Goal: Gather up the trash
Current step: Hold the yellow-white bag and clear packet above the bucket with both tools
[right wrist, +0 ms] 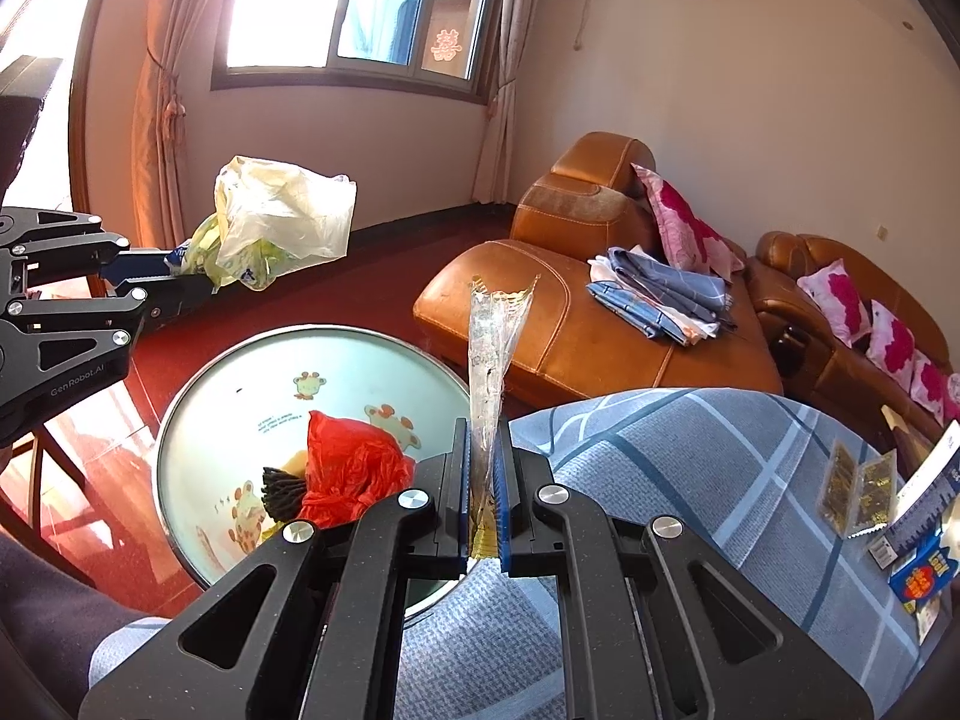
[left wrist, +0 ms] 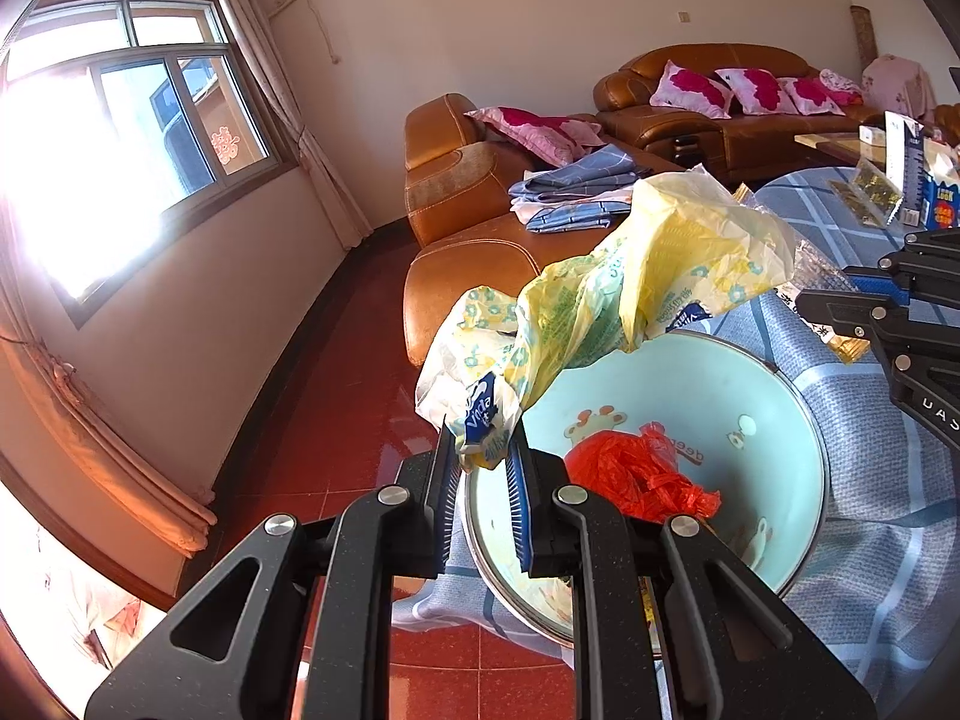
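Above the pale blue cartoon-printed basin (left wrist: 774,396) holding a crumpled red plastic bag (left wrist: 642,474), the left gripper (left wrist: 483,450) clenches a yellow tissue-pack wrapper (left wrist: 636,288), while the right gripper (right wrist: 483,480) pinches a clear snack wrapper (right wrist: 495,348) upright beside its rim.

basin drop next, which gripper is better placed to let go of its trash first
Right, probably: the right gripper holds its clear wrapper at the basin rim; the left gripper's yellow bag billows wider.
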Tool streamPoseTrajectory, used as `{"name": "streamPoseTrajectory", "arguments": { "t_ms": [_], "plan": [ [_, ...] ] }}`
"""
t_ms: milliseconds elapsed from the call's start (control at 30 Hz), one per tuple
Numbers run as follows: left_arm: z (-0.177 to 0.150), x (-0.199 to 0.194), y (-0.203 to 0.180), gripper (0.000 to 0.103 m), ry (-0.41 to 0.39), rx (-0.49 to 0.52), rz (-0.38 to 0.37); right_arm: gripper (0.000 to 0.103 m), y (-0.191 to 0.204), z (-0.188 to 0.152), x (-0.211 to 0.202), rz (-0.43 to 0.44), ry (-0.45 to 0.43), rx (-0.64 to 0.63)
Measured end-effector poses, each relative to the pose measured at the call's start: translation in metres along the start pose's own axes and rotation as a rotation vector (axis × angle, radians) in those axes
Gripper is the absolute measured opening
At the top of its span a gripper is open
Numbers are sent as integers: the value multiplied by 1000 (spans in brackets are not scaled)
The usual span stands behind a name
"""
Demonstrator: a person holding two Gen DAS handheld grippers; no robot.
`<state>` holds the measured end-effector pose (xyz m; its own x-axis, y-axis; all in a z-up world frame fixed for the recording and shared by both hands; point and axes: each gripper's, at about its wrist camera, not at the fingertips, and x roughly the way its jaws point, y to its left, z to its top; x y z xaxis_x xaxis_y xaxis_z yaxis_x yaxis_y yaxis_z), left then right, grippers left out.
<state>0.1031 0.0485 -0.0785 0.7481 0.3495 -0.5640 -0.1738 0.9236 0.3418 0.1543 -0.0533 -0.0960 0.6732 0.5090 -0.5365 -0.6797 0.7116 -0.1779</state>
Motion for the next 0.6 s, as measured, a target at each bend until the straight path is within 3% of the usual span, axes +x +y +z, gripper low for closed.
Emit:
{"name": "streamPoseTrajectory", "arguments": {
  "t_ms": [600],
  "plan": [
    [-2, 3, 5, 15, 2, -14, -12, 8, 2, 0, -2, 2, -6, -7]
  ]
}}
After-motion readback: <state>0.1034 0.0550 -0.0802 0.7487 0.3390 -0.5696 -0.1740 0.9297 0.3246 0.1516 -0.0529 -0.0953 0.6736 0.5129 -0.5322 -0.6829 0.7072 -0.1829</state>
